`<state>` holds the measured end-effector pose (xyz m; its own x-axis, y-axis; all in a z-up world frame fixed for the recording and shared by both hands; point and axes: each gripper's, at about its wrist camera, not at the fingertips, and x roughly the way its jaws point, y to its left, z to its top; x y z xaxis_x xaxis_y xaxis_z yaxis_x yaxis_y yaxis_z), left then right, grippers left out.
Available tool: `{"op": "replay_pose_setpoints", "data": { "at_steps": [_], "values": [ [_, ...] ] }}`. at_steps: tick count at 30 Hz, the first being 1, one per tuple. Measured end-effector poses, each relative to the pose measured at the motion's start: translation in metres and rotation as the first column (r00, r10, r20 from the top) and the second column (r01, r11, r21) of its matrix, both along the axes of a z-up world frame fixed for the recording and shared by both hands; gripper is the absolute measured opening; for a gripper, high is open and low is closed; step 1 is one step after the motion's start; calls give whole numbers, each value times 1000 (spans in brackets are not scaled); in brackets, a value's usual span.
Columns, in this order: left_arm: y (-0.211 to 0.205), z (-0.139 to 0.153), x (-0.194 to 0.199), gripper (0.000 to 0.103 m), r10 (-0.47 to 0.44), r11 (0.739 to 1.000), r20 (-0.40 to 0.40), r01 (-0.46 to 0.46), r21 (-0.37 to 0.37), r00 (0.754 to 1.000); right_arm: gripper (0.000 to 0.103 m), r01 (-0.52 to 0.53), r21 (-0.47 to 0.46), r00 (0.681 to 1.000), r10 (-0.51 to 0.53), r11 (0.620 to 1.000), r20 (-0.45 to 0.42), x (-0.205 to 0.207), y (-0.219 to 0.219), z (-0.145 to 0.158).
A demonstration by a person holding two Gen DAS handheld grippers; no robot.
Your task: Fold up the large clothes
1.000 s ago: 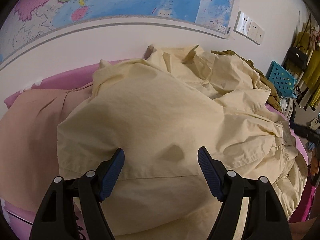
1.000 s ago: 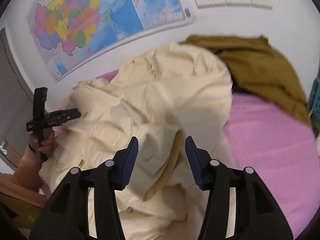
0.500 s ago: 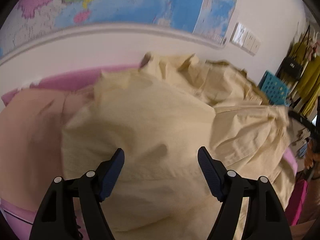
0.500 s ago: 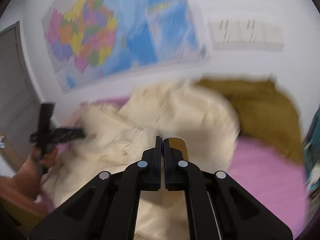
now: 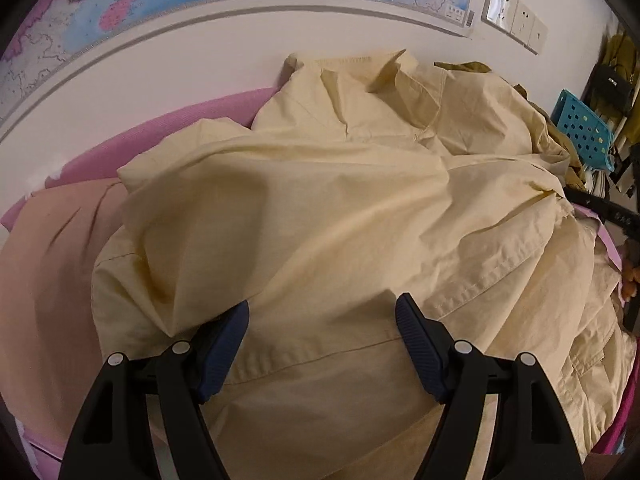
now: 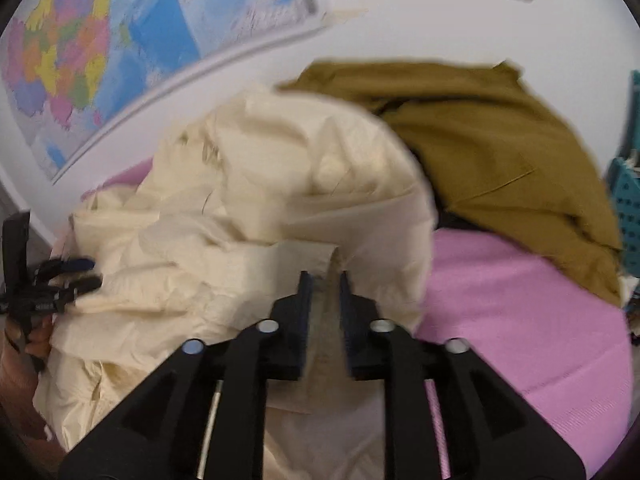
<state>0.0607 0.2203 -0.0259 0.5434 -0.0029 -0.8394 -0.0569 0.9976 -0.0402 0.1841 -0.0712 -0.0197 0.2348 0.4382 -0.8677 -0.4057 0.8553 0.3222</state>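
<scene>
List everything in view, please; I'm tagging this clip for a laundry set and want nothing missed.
Pale yellow garment: one, cream-yellow, crumpled across the middle of the bed.
Olive garment: one, olive-brown, heaped behind the yellow one by the wall.
Peach fabric: one, peach, at the left beside the yellow garment.
Bed cover: one, pink, under the clothes.
Map: one, multicoloured, on the wall.
Wall sockets: one row, white, right of the map.
Basket: one, teal, perforated, far right.
Left tongs: black with blue pads, open over the yellow garment.
Right tongs: black, just been opening, a fold of yellow fabric between them.
</scene>
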Motion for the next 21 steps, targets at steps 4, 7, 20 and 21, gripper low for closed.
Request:
{"op": "replay_pose_setpoints", "data": {
  "at_steps": [4, 7, 20, 21],
  "values": [
    [1, 17, -18, 73, 0, 1000, 67, 2, -25, 998, 31, -57, 88, 991, 46, 994, 123, -22, 0, 46],
    [-4, 28, -29, 74, -31, 1000, 121, 30, 10, 992, 34, -187, 111, 975, 171, 976, 141, -38, 21, 57],
    [8, 34, -68, 79, 23, 998, 170, -33, 60, 985, 44, -193, 84, 981, 195, 978, -18, -34, 23, 7],
    [10, 37, -76, 79, 27, 998, 179, -37, 51, 983, 47, -196, 93, 980, 197, 976, 0, -40, 16, 17]
  ]
}}
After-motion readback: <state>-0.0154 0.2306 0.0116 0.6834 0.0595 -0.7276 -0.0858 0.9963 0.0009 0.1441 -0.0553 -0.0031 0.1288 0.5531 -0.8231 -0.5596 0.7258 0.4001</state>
